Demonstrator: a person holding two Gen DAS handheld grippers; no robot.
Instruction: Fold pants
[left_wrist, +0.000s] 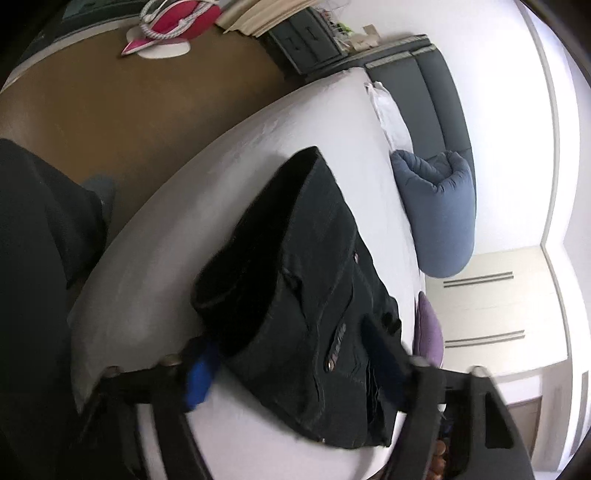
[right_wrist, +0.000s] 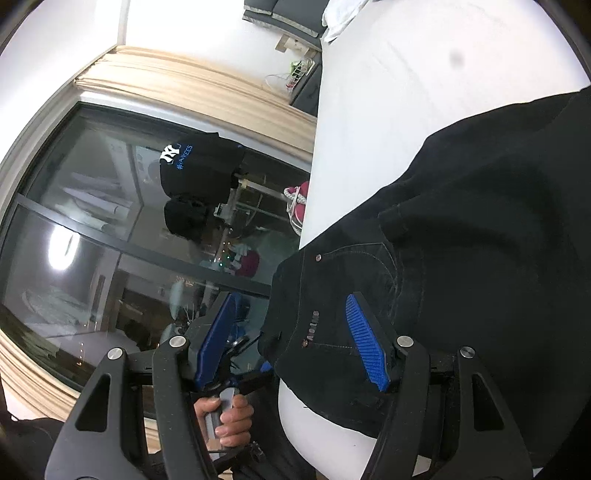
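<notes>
Black denim pants (left_wrist: 295, 280) with copper rivets, on a plain white bed (left_wrist: 177, 229). Ridged bright-blue pads (right_wrist: 364, 343) on black gripper frames. Slate-blue rolled duvet (left_wrist: 443, 214), purple cushion (left_wrist: 430, 332), brown floor (left_wrist: 129, 110), pink-and-white shoes (left_wrist: 166, 26).

1. The right gripper (right_wrist: 291, 339) stands wide open at 6 o'clock, blue pads (right_wrist: 364, 343) apart.
2. Black pants (right_wrist: 461, 240) lie on the white bed (right_wrist: 388, 110), waistband edge between the pads.
3. A dark window (right_wrist: 110, 221) fills 9 o'clock.

pants (left_wrist: 310, 295): 1 | grippers: 2, left (left_wrist: 295, 369), right (right_wrist: 295, 339) | bed (left_wrist: 229, 155): 1 | blue pillow (left_wrist: 439, 214): 1 | purple cushion (left_wrist: 428, 328): 1
</notes>
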